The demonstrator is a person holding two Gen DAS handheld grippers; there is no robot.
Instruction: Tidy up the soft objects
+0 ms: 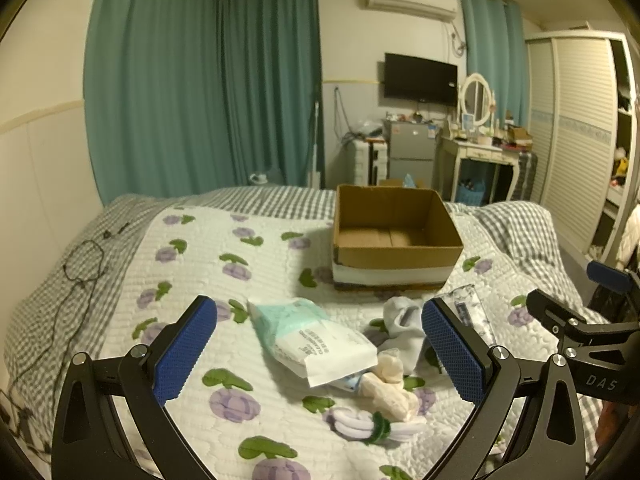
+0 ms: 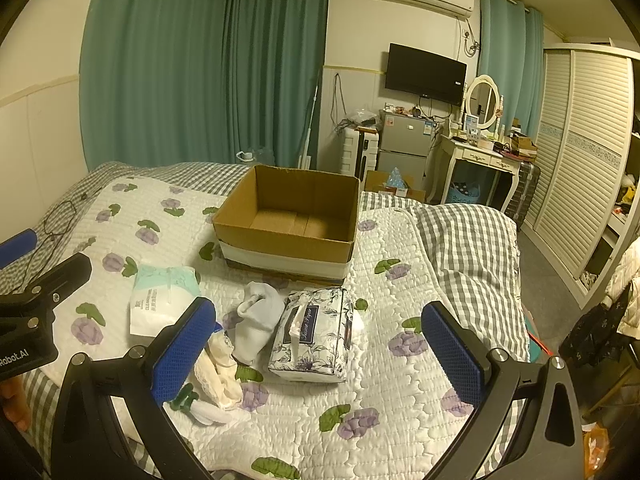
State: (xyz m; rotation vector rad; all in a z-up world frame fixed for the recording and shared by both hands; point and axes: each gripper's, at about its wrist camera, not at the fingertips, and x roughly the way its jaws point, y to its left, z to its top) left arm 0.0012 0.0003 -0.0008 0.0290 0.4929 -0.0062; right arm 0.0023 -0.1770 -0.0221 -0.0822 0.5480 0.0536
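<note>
From my left tongs (image 1: 319, 354), spread wide and holding nothing, I see a wipes packet (image 1: 316, 336) on the bed (image 1: 192, 240) just ahead, socks (image 1: 402, 330) beside it, and the open cardboard box (image 1: 396, 236) behind them. From my right tongs (image 2: 319, 354), equally wide and empty, a flowered tissue pack (image 2: 314, 334) lies ahead, touching the pale socks (image 2: 256, 320), near the box (image 2: 288, 220).

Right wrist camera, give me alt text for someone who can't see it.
An open right gripper hovers over a floral quilt where a tissue pack, a wipes packet and rolled socks lie in front of an empty cardboard box. The left gripper shows at the left edge.
</note>
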